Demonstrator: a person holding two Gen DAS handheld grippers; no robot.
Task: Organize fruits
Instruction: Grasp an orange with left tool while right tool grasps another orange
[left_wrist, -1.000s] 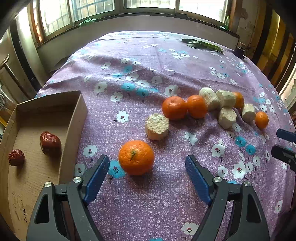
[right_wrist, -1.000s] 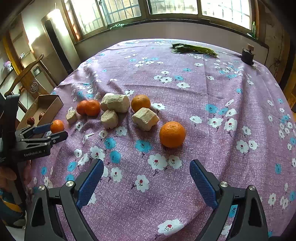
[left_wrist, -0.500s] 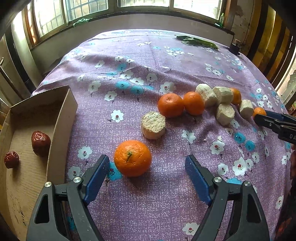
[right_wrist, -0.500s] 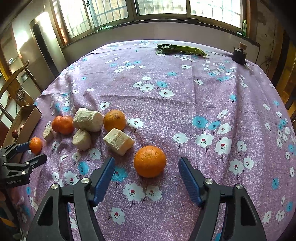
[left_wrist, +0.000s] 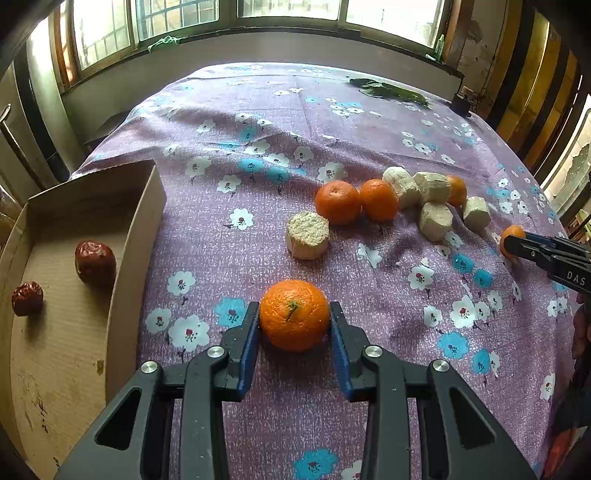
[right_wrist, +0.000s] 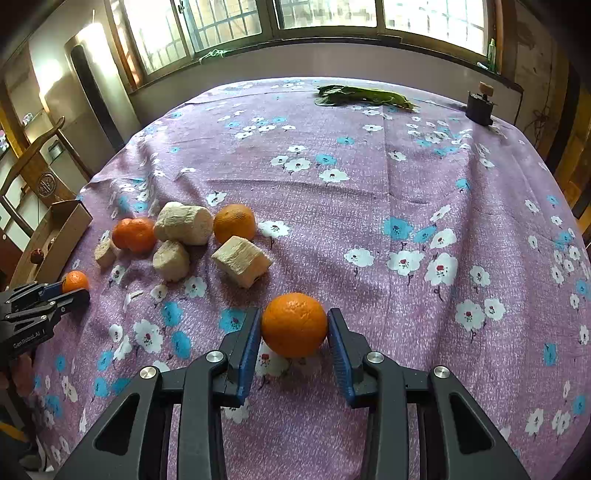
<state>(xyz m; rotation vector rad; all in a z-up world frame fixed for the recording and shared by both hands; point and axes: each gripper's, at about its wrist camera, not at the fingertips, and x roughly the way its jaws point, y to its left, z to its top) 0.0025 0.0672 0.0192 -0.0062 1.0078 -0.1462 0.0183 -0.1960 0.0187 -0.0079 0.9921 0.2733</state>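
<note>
- I see the purple flowered tablecloth covering the whole table, with the fruit scattered on its near half.
- My cardboard box sits at the cloth's left edge, open side up, I judge as the collecting bin; it holds two red dates.
- My left gripper has its blue pads pressed on either flank of the nearest orange, which rests on the cloth just beside the box, so the carry should be short.
- My right gripper pinches a second orange the same way, well apart from the box, beyond the pile.
- Between the two lies the cluster: five pale cut chunks and three more oranges, touching one another in a loose row.
- That makes five oranges in all by my count, none yet in the box.
- A green leafy bundle and a small dark object sit at the far edge, out of my way.
</note>
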